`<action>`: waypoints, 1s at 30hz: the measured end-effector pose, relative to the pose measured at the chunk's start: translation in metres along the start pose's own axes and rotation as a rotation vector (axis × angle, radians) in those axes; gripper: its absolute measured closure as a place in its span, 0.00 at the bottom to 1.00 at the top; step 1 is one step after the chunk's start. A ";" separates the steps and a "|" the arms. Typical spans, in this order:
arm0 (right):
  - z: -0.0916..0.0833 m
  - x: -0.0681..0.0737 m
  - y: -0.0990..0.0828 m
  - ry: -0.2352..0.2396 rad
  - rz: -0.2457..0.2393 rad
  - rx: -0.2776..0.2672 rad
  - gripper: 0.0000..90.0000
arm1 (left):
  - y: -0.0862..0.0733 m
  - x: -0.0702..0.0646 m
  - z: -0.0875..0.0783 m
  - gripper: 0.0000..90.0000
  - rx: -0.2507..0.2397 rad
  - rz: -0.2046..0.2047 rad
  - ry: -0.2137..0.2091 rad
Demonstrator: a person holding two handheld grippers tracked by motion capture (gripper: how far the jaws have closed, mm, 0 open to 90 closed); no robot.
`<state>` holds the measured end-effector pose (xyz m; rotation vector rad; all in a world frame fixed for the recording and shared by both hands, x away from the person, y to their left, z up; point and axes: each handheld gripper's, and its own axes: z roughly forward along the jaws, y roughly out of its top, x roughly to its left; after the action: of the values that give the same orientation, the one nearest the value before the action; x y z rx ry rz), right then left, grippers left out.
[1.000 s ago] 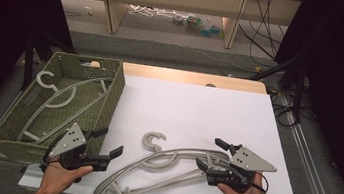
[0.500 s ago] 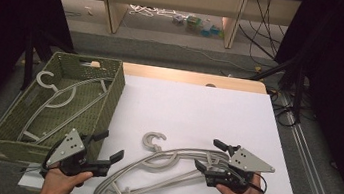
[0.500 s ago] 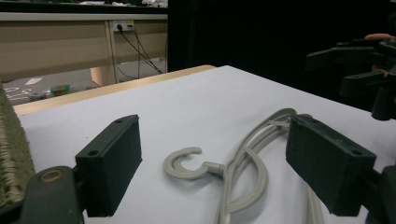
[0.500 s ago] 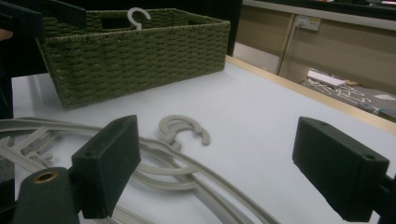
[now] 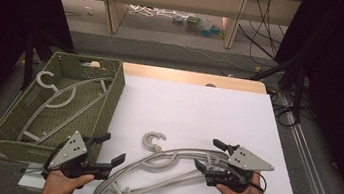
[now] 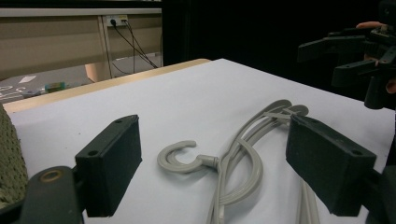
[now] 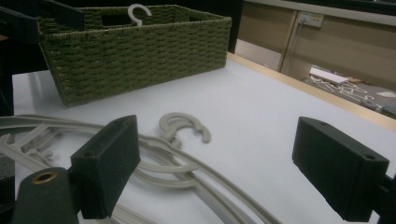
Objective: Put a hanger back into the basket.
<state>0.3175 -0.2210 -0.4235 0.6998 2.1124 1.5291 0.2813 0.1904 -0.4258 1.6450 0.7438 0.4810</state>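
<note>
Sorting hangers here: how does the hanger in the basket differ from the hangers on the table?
The hanger in the basket lies alone inside the green woven basket, its hook toward the far end. The hangers on the table lie stacked on the white tabletop between both open grippers. Both are pale grey plastic.

The high view looks forward and down on the whole table (image 5: pixel 199 105) from above the person's side. The left gripper view rides low, facing across the table toward the right claw (image 6: pixel 348 58). The right gripper view faces the basket (image 7: pixel 135 46). All three share the hanger (image 5: pixel 162 158) (image 6: pixel 233 158) (image 7: pixel 182 128).
</note>
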 end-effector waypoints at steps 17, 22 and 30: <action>0.046 -0.021 0.013 0.099 -0.141 0.292 0.27 | -0.001 -0.001 0.001 0.20 0.010 0.018 -0.022; 0.072 -0.023 0.010 0.158 -0.192 0.408 0.32 | -0.002 -0.002 0.001 0.20 0.024 0.024 -0.019; 0.102 -0.029 0.003 0.223 -0.209 0.516 0.37 | -0.002 0.000 0.000 0.20 0.024 0.021 -0.023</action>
<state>0.4028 -0.1634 -0.4491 0.4627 2.6914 0.9921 0.2805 0.1905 -0.4278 1.6793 0.7186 0.4692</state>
